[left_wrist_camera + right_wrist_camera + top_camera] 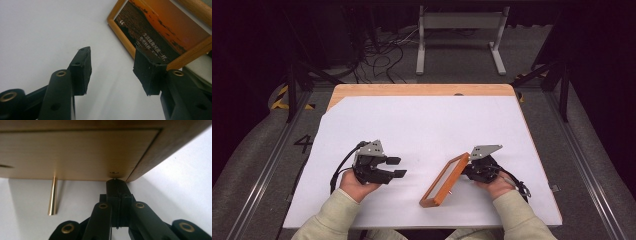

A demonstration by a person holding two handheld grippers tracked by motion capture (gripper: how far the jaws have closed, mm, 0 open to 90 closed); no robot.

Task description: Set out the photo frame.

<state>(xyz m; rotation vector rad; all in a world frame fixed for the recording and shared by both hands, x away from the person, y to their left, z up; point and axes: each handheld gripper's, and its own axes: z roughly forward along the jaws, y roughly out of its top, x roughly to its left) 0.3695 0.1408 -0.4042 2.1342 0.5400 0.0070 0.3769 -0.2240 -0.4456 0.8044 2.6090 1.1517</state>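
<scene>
Desk (422, 115), white sheet | wooden picture frame (445, 180) stands tilted at 5 o'clock | right claw (470, 171) pressed together, tips against frame's back by its brass peg (52, 196) | left claw (396, 167) at 7 o'clock, spread, pinching nothing.

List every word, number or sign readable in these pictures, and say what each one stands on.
"4": dark numeral on the grey floor left of the table, in the high view.
White Chinese lettering, about two lines, with an opening quotation mark above it: on the orange sunset print in the wooden-framed picture, in the left gripper view; too blurred to read.
Yellow-and-black hazard tape on the floor carries stripes, no words.
</scene>
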